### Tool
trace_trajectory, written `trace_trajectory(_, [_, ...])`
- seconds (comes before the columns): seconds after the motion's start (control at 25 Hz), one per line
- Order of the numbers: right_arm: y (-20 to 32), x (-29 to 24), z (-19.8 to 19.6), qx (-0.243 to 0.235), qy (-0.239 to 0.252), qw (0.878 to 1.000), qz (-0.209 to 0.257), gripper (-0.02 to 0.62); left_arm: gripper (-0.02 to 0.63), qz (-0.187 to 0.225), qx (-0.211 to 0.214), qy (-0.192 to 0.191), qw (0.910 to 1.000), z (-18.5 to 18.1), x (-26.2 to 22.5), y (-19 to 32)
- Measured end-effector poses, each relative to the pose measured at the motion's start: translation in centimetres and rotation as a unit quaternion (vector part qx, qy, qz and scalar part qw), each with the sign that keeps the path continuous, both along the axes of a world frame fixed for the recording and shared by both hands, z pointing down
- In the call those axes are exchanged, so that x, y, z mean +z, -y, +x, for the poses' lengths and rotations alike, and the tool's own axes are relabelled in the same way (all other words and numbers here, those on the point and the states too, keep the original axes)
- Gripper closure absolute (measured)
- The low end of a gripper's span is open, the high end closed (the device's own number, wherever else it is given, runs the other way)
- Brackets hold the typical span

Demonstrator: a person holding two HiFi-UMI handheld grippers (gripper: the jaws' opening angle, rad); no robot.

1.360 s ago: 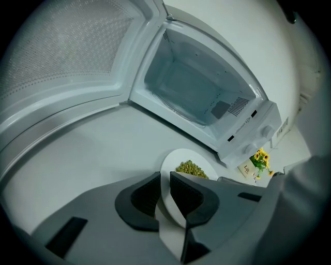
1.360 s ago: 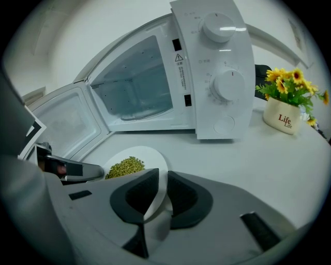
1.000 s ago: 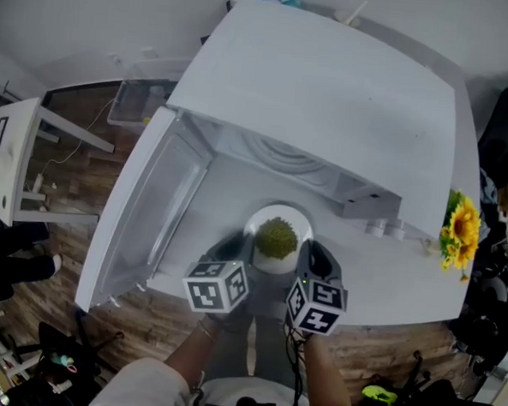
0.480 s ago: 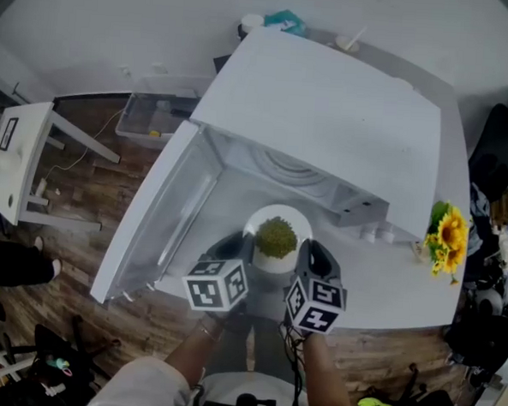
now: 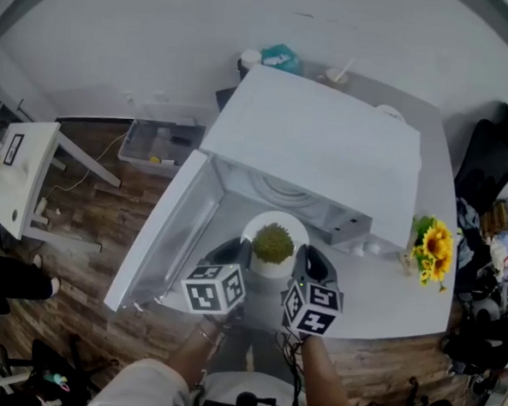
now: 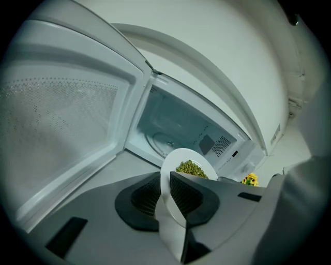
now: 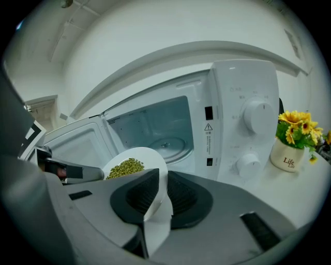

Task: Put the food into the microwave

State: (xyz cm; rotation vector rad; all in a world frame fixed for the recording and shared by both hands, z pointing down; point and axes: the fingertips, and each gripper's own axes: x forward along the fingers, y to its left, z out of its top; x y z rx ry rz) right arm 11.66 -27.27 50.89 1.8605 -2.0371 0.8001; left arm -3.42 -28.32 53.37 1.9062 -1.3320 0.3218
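A white plate [image 5: 274,242] heaped with green peas is held level just in front of the open white microwave [image 5: 325,155]. My left gripper [image 5: 243,255] is shut on the plate's left rim and my right gripper [image 5: 303,261] on its right rim. In the left gripper view the plate [image 6: 189,166] stands edge-on between the pads of the left gripper [image 6: 168,192], with the cavity [image 6: 173,129] and its turntable behind. The right gripper view shows the plate [image 7: 132,164] pinched in the right gripper [image 7: 158,190] before the cavity [image 7: 155,128].
The microwave door [image 5: 171,227] swings wide open to the left. Two knobs [image 7: 255,116] sit on the right panel. A pot of sunflowers [image 5: 430,245] stands on the table [image 5: 377,291] at the right. On the floor are a clear bin [image 5: 159,145] and a black chair [image 5: 488,161].
Both grippers have lifted the plate together; it now hangs higher, in front of the cavity opening. The grip on both rims is unchanged.
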Motion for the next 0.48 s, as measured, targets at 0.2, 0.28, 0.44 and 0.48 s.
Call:
trace_trajectory(0.2, [1.2,-1.6,-0.5,-0.001,0.001,1.0,0.017,0.541,0.535,0.013,-0.001,0.001,0.9999,-0.5,-1.5,1.1])
trace_trajectory(0.28, [1.6,-2.1,-0.7,-0.001,0.002,1.0,0.021,0.541,0.535,0.017,0.0,0.003,0.9998,-0.7,-2.1,1.5])
trace_trajectory(0.44, [2.7,-2.6,-0.8,0.001,0.011,1.0,0.03,0.54,0.535,0.029,0.0,0.005,0.9996,-0.8,-3.0,2.6])
trace_trajectory(0.48, [3.0,-2.6,-0.8,0.003,0.014,0.999,0.032,0.54,0.535,0.032,0.0,0.005,0.9995,-0.8,-3.0,2.9])
